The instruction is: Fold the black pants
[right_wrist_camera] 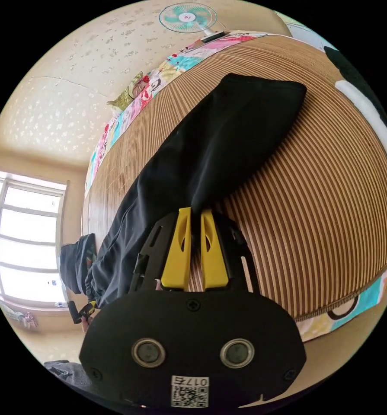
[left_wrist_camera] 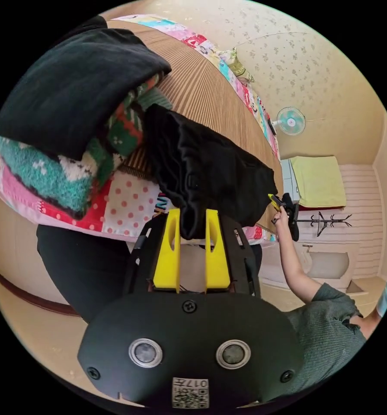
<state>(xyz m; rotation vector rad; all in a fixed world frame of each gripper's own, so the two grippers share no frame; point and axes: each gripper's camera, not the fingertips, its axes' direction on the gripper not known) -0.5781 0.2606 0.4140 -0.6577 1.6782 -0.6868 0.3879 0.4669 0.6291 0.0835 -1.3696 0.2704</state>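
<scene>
While the black pants (right_wrist_camera: 210, 155) lie stretched along the ribbed bamboo mat (right_wrist_camera: 323, 207) on the bed, their long axis runs from the gathered cuff end near the window (right_wrist_camera: 24, 242) toward the far end by the fan (right_wrist_camera: 187, 17). The right gripper (right_wrist_camera: 194, 216) has its 2 yellow jaws nearly closed on the fabric's edge. The left gripper (left_wrist_camera: 192, 216) pinches a bunched fold between its 2 jaws. Folded clothes (left_wrist_camera: 68, 125) sit beside the pants; that stack's far side is cut off.

Plain black fabric pants (right_wrist_camera: 228, 142) lie on a tan, finely ribbed slatted mat (right_wrist_camera: 331, 194) edged by a multicoloured patchwork quilt (left_wrist_camera: 128, 203) with red-dotted white squares. Yellow plastic gripper jaws sit on black housings. A teal-and-white patterned knit (left_wrist_camera: 50, 181) lies beneath a black folded garment (left_wrist_camera: 72, 86).
</scene>
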